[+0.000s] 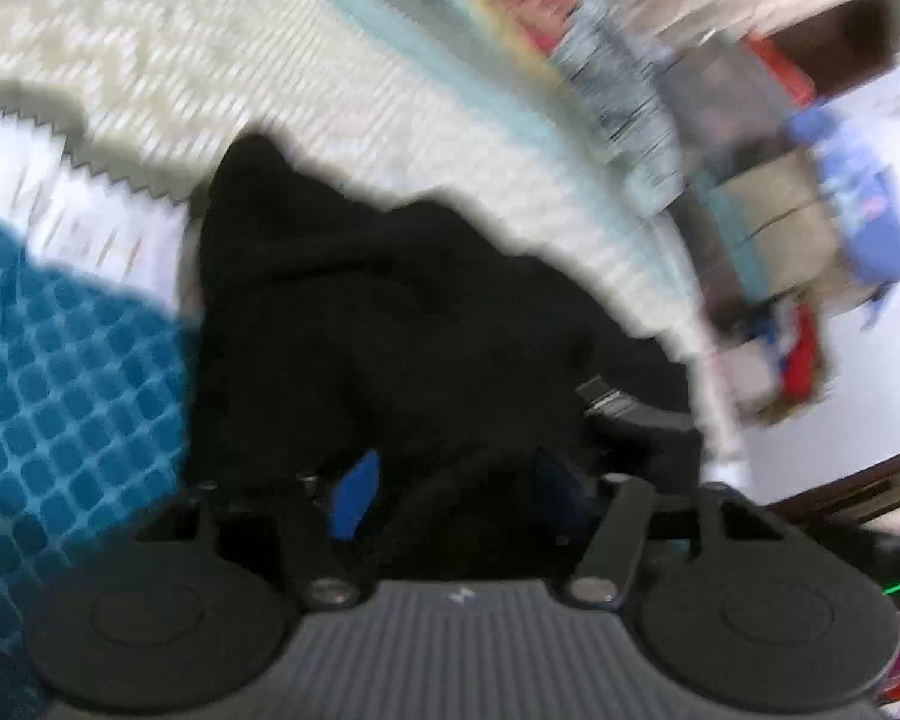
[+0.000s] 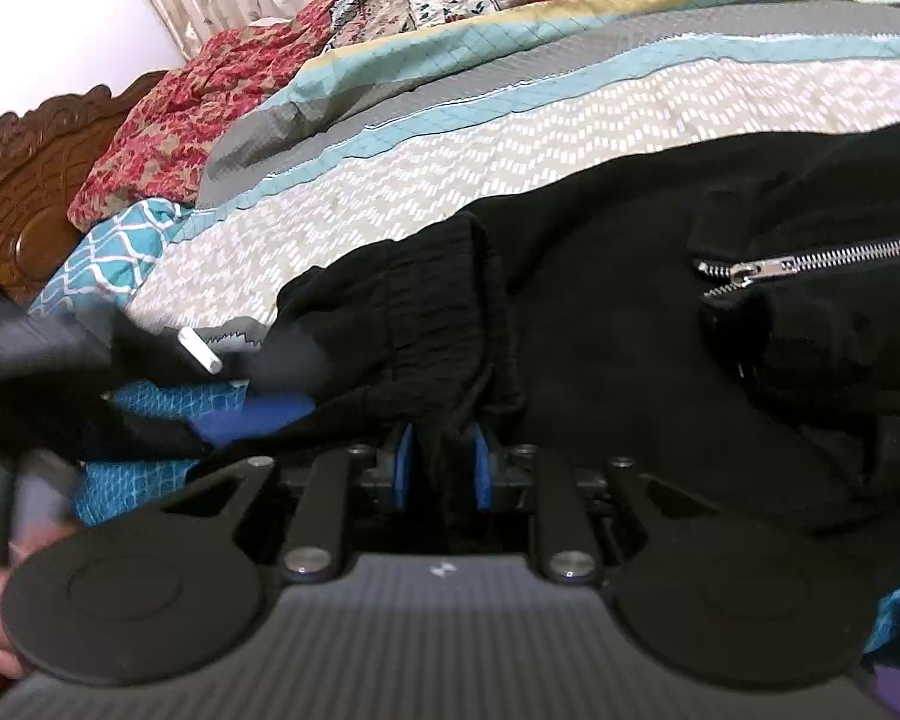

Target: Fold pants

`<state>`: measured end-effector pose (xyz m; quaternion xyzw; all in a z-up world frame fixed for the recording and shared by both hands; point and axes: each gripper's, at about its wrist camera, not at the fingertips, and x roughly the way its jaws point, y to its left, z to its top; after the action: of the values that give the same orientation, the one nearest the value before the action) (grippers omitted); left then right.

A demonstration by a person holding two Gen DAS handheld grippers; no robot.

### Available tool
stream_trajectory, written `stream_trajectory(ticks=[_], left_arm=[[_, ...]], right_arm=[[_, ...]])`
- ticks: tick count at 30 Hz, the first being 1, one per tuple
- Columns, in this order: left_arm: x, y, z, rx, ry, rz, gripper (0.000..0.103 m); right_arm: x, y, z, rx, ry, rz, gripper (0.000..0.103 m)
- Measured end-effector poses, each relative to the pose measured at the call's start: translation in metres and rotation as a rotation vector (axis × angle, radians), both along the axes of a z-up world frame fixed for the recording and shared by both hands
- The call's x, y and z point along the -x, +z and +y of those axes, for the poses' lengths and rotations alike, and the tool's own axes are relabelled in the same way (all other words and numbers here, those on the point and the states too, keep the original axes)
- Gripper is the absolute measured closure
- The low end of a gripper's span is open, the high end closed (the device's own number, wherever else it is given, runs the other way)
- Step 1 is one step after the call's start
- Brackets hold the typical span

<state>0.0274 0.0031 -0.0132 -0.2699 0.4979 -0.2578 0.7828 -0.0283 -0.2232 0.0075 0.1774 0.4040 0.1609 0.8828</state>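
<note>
Pants (image 2: 600, 312), one black pair, pinched by right gripper (image 2: 441, 468); left gripper (image 1: 450, 492) astride fabric, grip unclear.

Left wrist view is smeared with motion blur — the chevron bedspread (image 1: 222, 60) breaks into jagged combed streaks and the clutter at the right edge runs into colour smudges. Right wrist view is much crisper: the zipper (image 2: 810, 258) glints sharply under soft, even indoor light, though its left edge blurs. Black pants (image 2: 600, 330) swallow detail in both — near featureless dark. Fisheye bends the edges, with dark vignetting in the corners. Shadows are soft; no harsh glare.
</note>
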Motion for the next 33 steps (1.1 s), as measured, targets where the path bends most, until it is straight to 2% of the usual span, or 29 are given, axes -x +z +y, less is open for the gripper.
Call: stream_trajectory(ticks=[2,4,6,7,9,11,13,16,19,20,21,22,23,25,27,29,31,32,33], left_arm=[[0.006,0.001,-0.007,-0.048,-0.025,-0.064,0.055],[0.006,0.008,-0.013,-0.089,-0.039,-0.066,0.054],[0.005,0.019,-0.014,-0.090,-0.049,-0.065,0.052],[0.006,0.028,-0.013,-0.070,-0.057,-0.083,0.047],[0.010,0.047,-0.005,-0.028,-0.063,-0.145,0.043],[0.007,0.066,-0.005,-0.019,-0.061,-0.207,0.040],[-0.005,0.074,-0.010,-0.025,-0.060,-0.220,0.040],[-0.024,0.069,-0.024,-0.051,-0.065,-0.202,0.040],[-0.048,0.041,-0.049,-0.139,-0.088,-0.132,0.041],[-0.053,0.028,-0.057,-0.187,-0.094,-0.095,0.042],[-0.053,0.020,-0.062,-0.228,-0.100,-0.092,0.041],[-0.049,0.021,-0.066,-0.254,-0.106,-0.126,0.038],[-0.046,0.024,-0.070,-0.267,-0.120,-0.139,0.034],[-0.042,0.033,-0.076,-0.301,-0.138,-0.141,0.034],[-0.041,0.045,-0.073,-0.279,-0.139,-0.132,0.034],[-0.045,0.061,-0.068,-0.183,-0.121,-0.128,0.032],[-0.049,0.080,-0.069,-0.119,-0.104,-0.146,0.032],[-0.052,0.089,-0.076,-0.096,-0.109,-0.155,0.030],[-0.057,0.095,-0.085,-0.078,-0.123,-0.161,0.030]], right_arm=[[0.001,-0.003,-0.001,0.004,0.000,0.004,0.077],[0.002,-0.005,-0.003,-0.001,-0.010,0.013,0.064],[0.003,-0.004,-0.011,-0.040,-0.018,0.035,0.060],[0.005,0.000,-0.018,-0.074,-0.017,0.035,0.059],[0.014,0.012,-0.032,-0.107,-0.034,-0.011,0.059],[0.026,0.029,-0.052,-0.095,-0.085,-0.094,0.059],[0.036,0.039,-0.076,-0.097,-0.145,-0.144,0.059],[0.049,0.046,-0.113,-0.060,-0.288,-0.199,0.058],[0.062,0.046,-0.157,-0.042,-0.465,-0.234,0.057],[0.064,0.045,-0.168,-0.036,-0.513,-0.237,0.054],[0.067,0.042,-0.181,-0.022,-0.565,-0.240,0.045],[0.068,0.039,-0.190,-0.003,-0.607,-0.241,0.036],[0.070,0.035,-0.200,0.015,-0.648,-0.242,0.035],[0.071,0.025,-0.219,0.030,-0.691,-0.223,0.035],[0.070,0.016,-0.230,0.018,-0.703,-0.199,0.033],[0.064,0.005,-0.235,-0.013,-0.699,-0.171,0.033],[0.059,-0.005,-0.235,-0.056,-0.668,-0.144,0.034],[0.053,-0.008,-0.237,-0.079,-0.647,-0.124,0.036],[0.049,-0.013,-0.234,-0.086,-0.631,-0.100,0.051]])
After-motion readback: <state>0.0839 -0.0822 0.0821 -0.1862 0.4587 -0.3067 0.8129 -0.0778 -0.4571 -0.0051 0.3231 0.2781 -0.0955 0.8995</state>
